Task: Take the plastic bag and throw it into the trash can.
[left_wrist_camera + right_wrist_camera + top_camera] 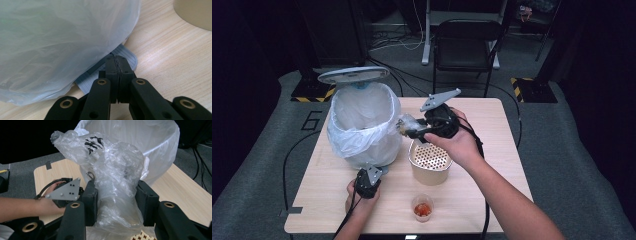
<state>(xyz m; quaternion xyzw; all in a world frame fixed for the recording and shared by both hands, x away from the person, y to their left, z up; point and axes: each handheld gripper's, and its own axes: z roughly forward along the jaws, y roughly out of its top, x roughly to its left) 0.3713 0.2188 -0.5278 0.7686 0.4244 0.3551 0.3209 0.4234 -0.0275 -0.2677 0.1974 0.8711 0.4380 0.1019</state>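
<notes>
A bin (362, 120) lined with a white bag stands at the table's left, its grey lid (353, 75) raised. My right gripper (409, 131) is shut on a crumpled clear plastic wrapper (404, 124), held in the air beside the bin's right rim. The right gripper view has this wrapper (110, 165) squeezed between my right gripper's (116, 195) jaws, with the bin's open mouth (155, 140) just behind. My left gripper (373, 172) sits low at the bin's foot. Its jaws are shut, and my left gripper (117, 60) rests its tips on the grey ribbed pedal (128, 56) under the bag (62, 37).
A beige perforated container (429, 162) stands below the right hand, right of the bin. A small clear cup (422, 207) with red contents sits near the front edge of the wooden table (492, 130). A folding chair (464, 45) stands beyond the table.
</notes>
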